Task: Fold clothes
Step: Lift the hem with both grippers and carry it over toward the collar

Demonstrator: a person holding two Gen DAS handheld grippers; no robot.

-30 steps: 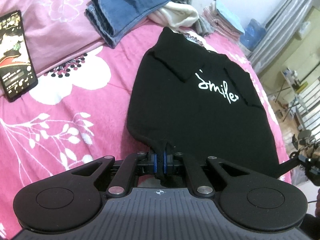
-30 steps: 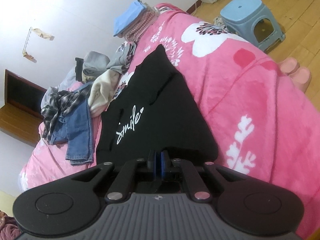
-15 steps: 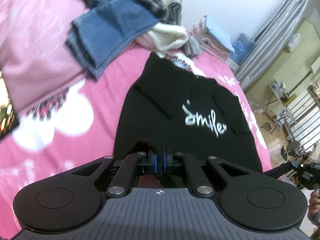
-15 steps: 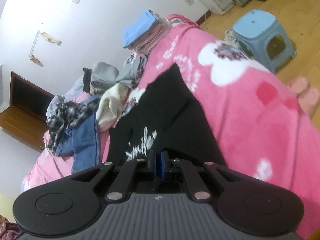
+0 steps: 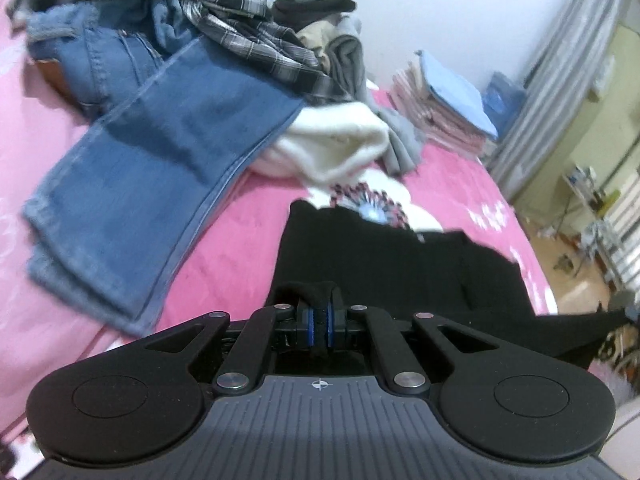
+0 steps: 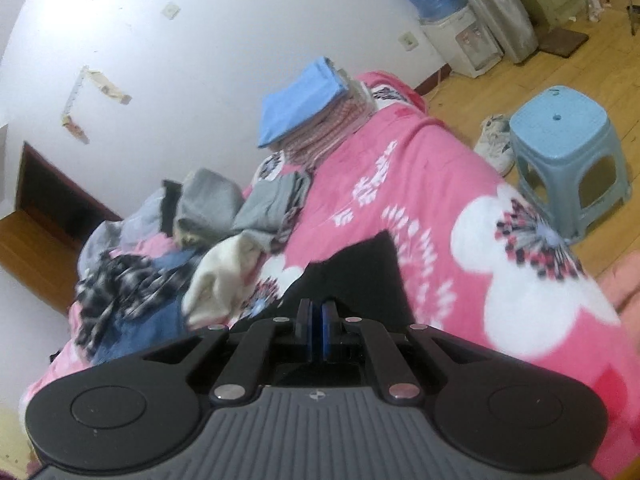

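Both grippers carry the black shirt's edge across the bed, mid-fold.
Left gripper (image 5: pixel 319 326) and right gripper (image 6: pixel 316 334) fingers are pinched tight on the black shirt (image 5: pixel 400 272); next, lay the edge squarely on the bed (image 5: pixel 224 256).

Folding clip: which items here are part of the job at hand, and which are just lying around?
In hand: black top, pinched by left gripper and right gripper.

Lying about: jeans, plaid shirt, white garment, folded stack, blue stool, water dispenser.

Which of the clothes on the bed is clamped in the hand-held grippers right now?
The black shirt, lying flat on the pink blanket. The left hand-held gripper pinches its near edge; the jeans and the rest lie untouched farther back.
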